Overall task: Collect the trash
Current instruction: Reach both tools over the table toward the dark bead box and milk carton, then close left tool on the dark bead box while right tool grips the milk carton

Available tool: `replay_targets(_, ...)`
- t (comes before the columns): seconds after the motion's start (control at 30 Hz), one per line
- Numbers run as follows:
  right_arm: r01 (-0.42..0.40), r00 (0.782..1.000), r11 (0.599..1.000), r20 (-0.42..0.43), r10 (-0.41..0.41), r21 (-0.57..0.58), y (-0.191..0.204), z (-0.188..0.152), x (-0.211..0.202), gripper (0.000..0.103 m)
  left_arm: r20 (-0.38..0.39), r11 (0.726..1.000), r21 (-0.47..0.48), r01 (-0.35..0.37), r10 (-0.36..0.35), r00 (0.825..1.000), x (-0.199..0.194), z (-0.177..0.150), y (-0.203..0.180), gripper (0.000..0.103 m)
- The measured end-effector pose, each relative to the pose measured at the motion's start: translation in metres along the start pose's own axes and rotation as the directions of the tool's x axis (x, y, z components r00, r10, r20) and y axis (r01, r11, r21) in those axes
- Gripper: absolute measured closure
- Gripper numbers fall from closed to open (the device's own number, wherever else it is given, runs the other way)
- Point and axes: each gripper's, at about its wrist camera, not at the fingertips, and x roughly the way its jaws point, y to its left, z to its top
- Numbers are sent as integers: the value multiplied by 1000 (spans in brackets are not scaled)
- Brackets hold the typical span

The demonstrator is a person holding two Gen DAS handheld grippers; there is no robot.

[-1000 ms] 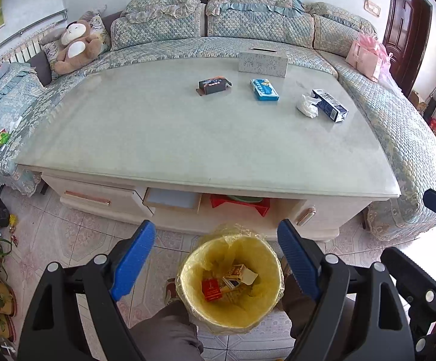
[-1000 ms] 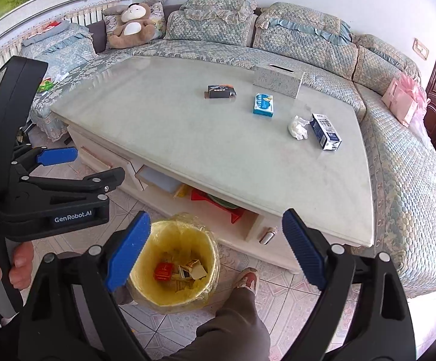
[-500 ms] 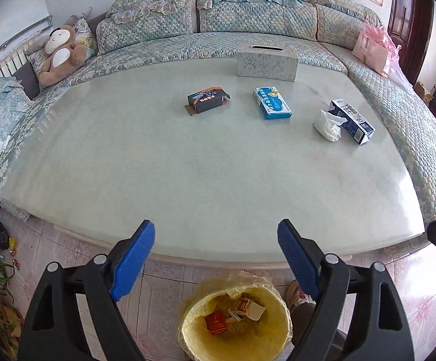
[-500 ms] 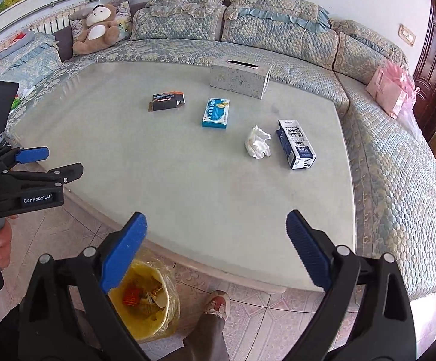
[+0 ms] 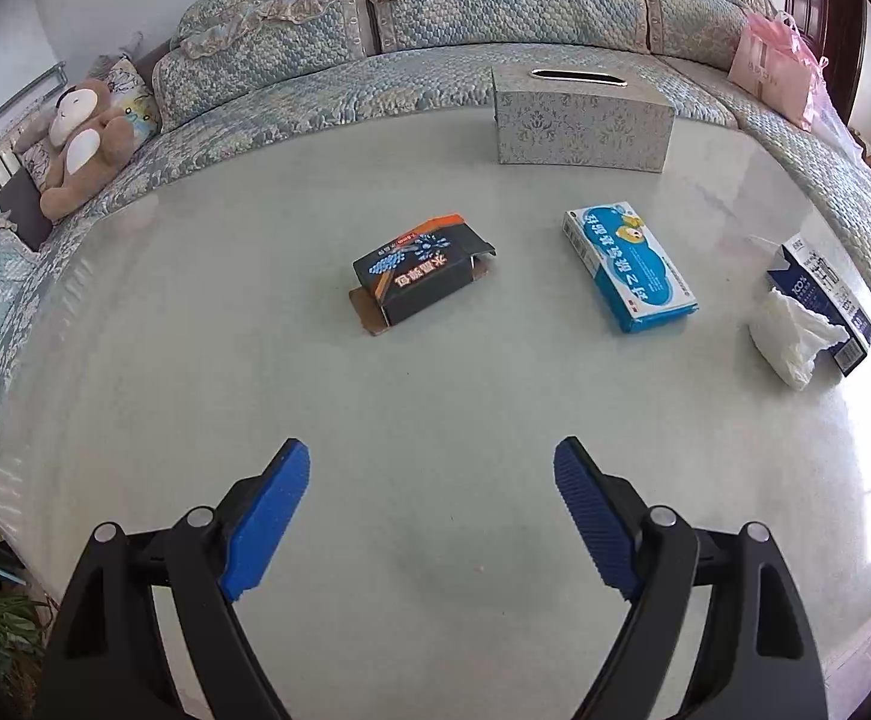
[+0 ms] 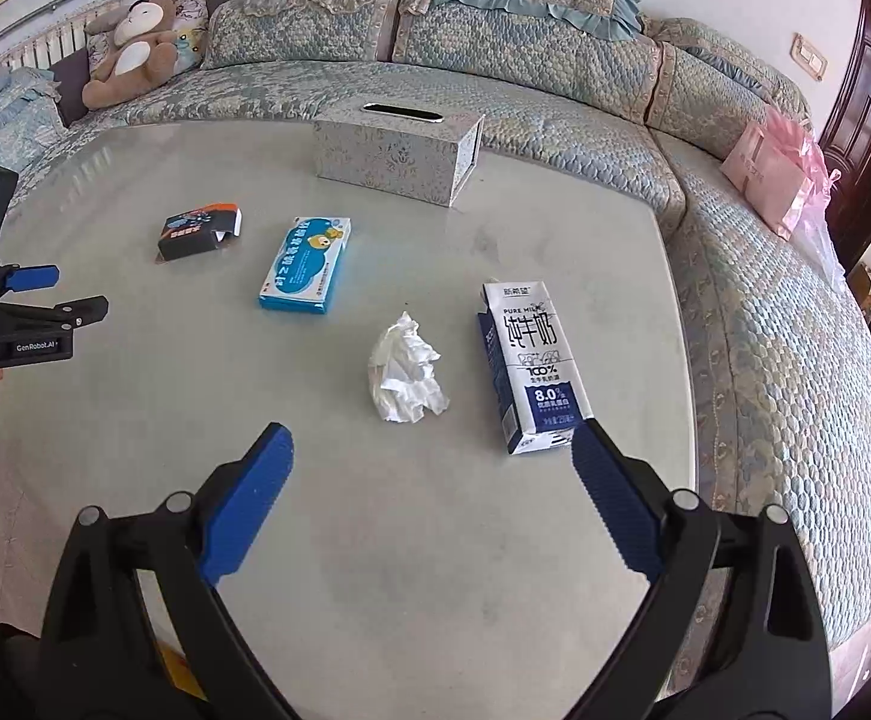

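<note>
On the pale table (image 5: 195, 360) lie a black-and-orange carton (image 5: 420, 276), a blue medicine box (image 5: 630, 267), a crumpled white tissue (image 5: 792, 336) and a blue-and-white milk carton (image 5: 825, 294). My left gripper (image 5: 432, 468) is open and empty above the table, short of the black carton. My right gripper (image 6: 429, 450) is open and empty, just short of the tissue (image 6: 405, 369), with the milk carton (image 6: 531, 363) touching or just beyond its right fingertip. The black carton (image 6: 198, 234) and blue box (image 6: 306, 264) lie further left. The left gripper (image 6: 27, 312) shows at the left edge.
A patterned tissue box (image 5: 582, 117) stands at the table's far side. A quilted sofa (image 6: 495, 54) wraps around the table, with a teddy bear (image 5: 84, 147) at left and a pink gift bag (image 6: 774, 171) at right. A yellow bin edge (image 6: 180, 669) peeks below the table.
Both grippers have risen and moved forward over the table. The yellow bin has dropped out of the left view. The trash items now look much closer.
</note>
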Motion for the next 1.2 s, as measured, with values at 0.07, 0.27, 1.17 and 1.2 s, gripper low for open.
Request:
replay_targets(0.07,16,1000,1000,-17,-16,-10,-12,9,19,11,-6,1000,14,1,-1,1000,20,14,4,21)
replay_targets(0.27,-19,996,1000,-83,19,8,-46,30,73,11,-46,999,43,15,-13,999,71,53,13,21)
replay_targets(1.17,-90,975,996,-208,83,-25,-72,32,162,11,-108,929,362,81,-44,993,159,132,40,20)
replay_targets(1.2,-91,974,995,-209,84,-28,-71,32,163,11,-110,923,376,78,-39,993,161,131,39,20)
